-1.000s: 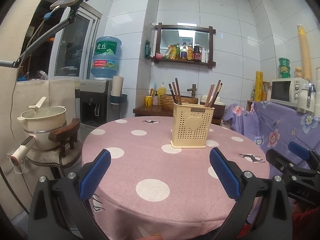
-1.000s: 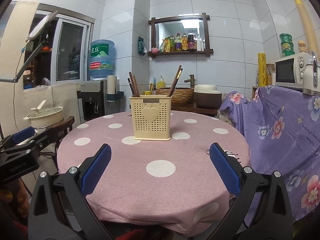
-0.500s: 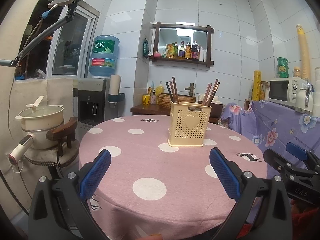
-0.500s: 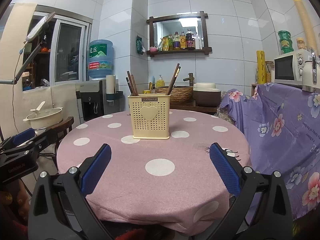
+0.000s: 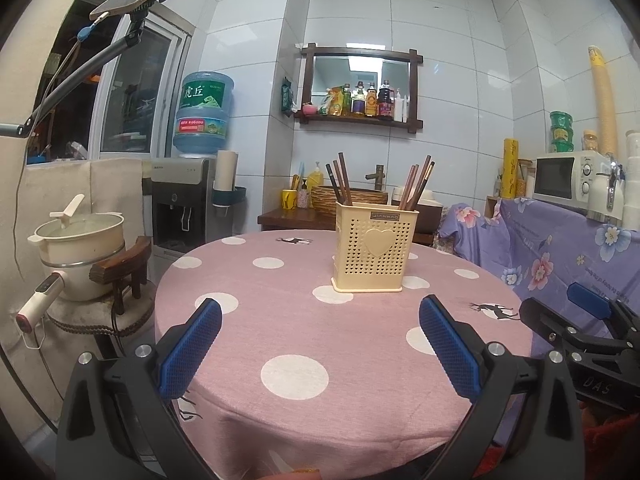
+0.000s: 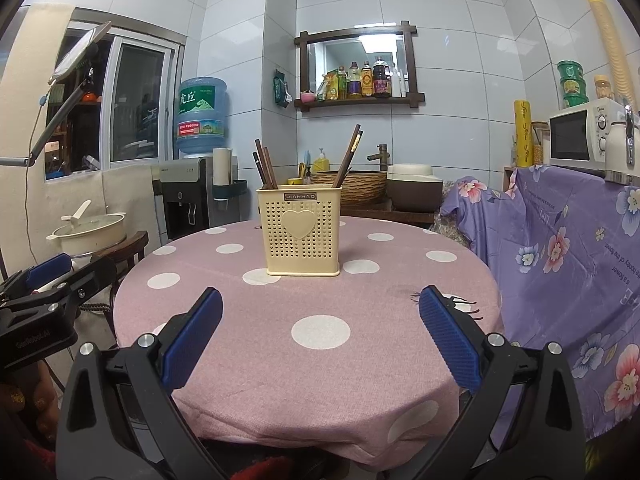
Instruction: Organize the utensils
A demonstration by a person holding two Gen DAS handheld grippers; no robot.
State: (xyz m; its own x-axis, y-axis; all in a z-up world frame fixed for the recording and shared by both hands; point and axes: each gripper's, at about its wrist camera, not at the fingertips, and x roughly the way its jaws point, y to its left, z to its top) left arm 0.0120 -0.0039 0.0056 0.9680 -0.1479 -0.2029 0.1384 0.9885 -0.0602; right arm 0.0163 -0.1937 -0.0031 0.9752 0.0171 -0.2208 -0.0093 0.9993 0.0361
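Observation:
A cream perforated utensil holder (image 5: pixel 374 249) (image 6: pixel 300 231) with a heart on its front stands upright on the round table (image 5: pixel 320 344) (image 6: pixel 304 344), which wears a pink polka-dot cloth. Several brown chopsticks (image 5: pixel 416 182) (image 6: pixel 350 158) stick up from it, split between its left and right sides. My left gripper (image 5: pixel 320 344) hovers open near the table's front edge, well short of the holder, nothing between its blue pads. My right gripper (image 6: pixel 320 336) is likewise open and empty. Each gripper shows at the edge of the other's view.
A cream pot (image 5: pixel 78 236) sits on a wooden stool left of the table. A water dispenser (image 5: pixel 188 196) stands behind it. A purple floral cloth (image 6: pixel 560 248) covers furniture on the right, with a microwave (image 6: pixel 584 136) on top. A shelf of bottles (image 5: pixel 360 100) hangs on the tiled wall.
Both grippers have pulled back slightly and tilted up, so the holder sits a little lower and smaller in view. Jaws stayed open.

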